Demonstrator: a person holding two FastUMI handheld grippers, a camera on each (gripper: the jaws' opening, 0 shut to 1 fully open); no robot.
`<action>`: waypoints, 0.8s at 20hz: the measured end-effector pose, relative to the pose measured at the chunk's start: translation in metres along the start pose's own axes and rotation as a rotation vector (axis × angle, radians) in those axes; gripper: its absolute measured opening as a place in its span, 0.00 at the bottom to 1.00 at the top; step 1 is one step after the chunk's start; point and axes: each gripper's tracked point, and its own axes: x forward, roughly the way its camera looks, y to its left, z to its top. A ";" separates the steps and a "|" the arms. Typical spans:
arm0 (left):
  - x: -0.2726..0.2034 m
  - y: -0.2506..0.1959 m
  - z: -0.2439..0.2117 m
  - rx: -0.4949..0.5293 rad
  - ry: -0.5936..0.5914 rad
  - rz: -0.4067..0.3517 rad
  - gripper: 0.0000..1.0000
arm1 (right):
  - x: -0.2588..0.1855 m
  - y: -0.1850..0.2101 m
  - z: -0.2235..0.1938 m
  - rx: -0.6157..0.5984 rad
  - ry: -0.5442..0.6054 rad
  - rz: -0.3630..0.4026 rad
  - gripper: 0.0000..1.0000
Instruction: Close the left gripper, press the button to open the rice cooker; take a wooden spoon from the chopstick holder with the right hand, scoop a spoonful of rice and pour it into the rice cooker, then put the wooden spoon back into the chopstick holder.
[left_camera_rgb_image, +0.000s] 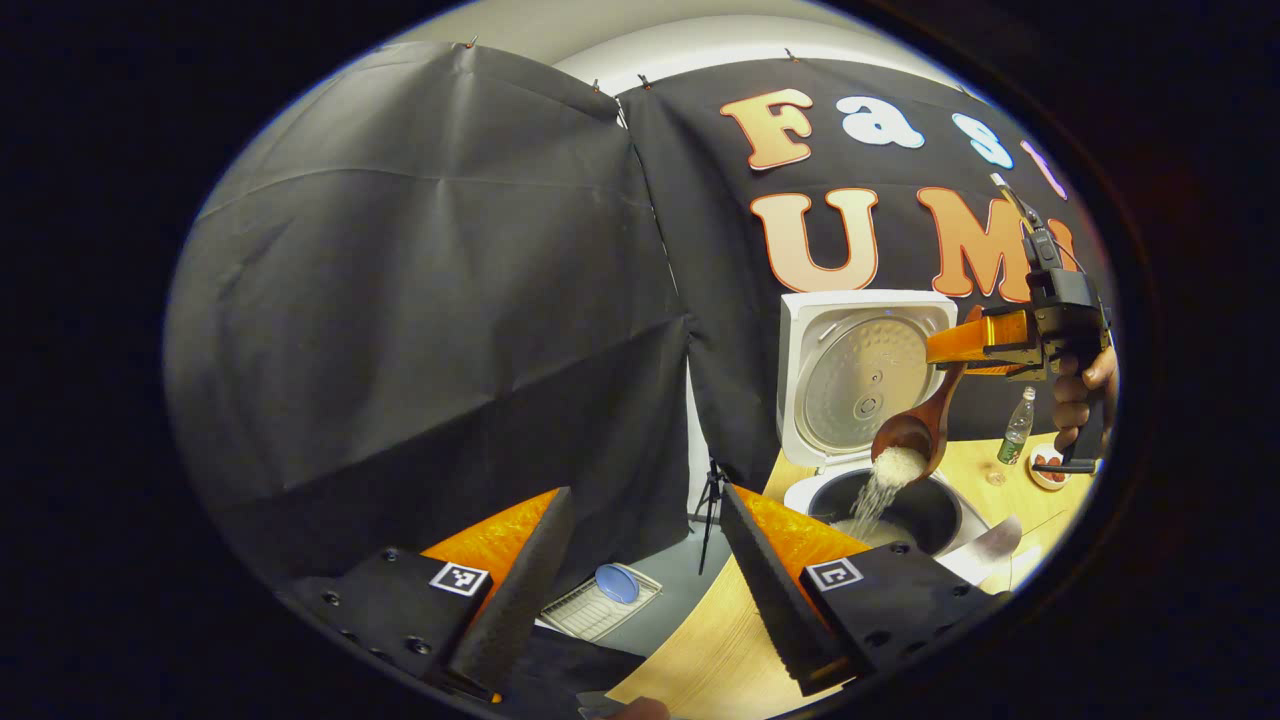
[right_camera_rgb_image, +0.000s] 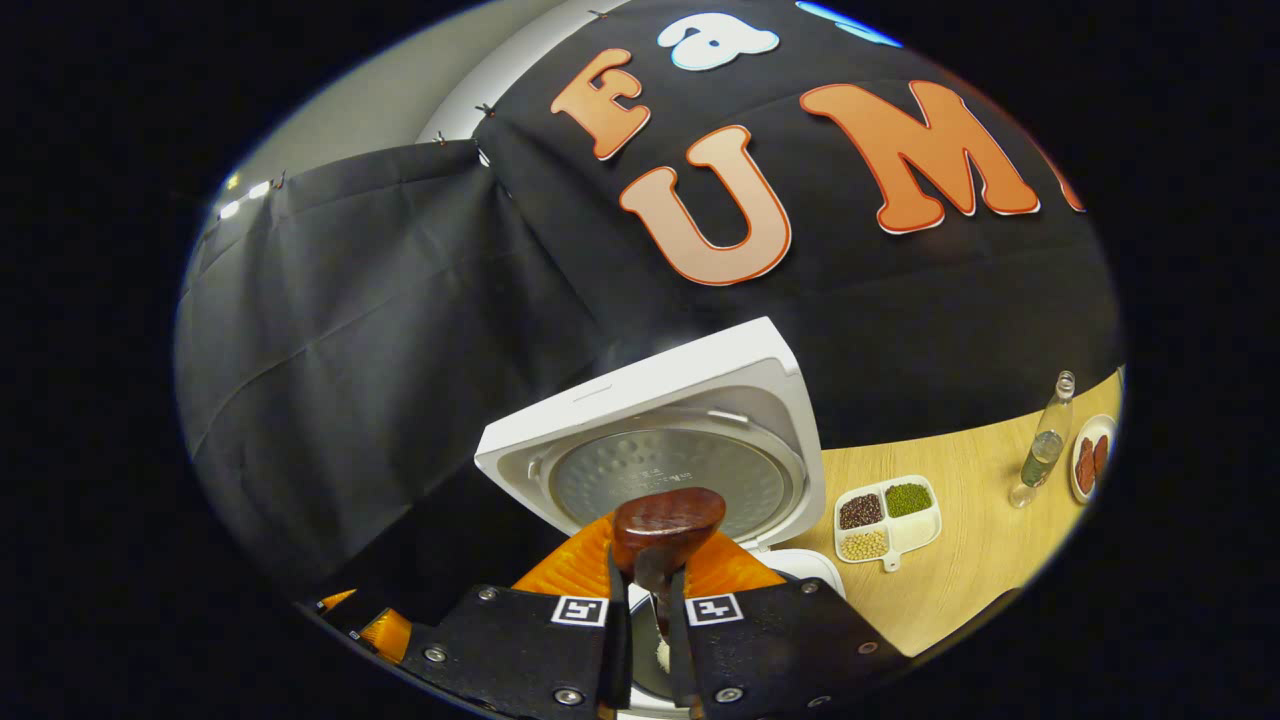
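So the right gripper (left_camera_rgb_image: 975, 345) is clamped on the wooden spoon (left_camera_rgb_image: 915, 425), tipped over the rice cooker (left_camera_rgb_image: 880, 505) with its lid up, and rice (left_camera_rgb_image: 890, 470) is spilling into the pot. The left gripper (left_camera_rgb_image: 640, 580) hangs back off the desk (left_camera_rgb_image: 700, 650) edge, fingers spread wide, holding nothing. A bottle (right_camera_rgb_image: 1045, 445) and a tray of beans (right_camera_rgb_image: 890, 520) sit further along the desk.

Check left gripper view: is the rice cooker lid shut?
No. The rice cooker lid stands upright and open while rice pours from the wooden spoon into the pot.
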 end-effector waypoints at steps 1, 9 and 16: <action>0.000 -0.001 0.000 0.000 0.000 -0.002 0.99 | 0.000 0.001 -0.001 -0.012 0.000 0.003 0.14; -0.001 -0.002 0.001 0.006 -0.002 -0.004 0.99 | -0.004 0.003 0.004 -0.189 -0.018 0.029 0.14; -0.003 -0.004 0.002 0.013 -0.006 -0.011 0.99 | -0.007 0.003 0.012 -0.415 -0.050 0.041 0.14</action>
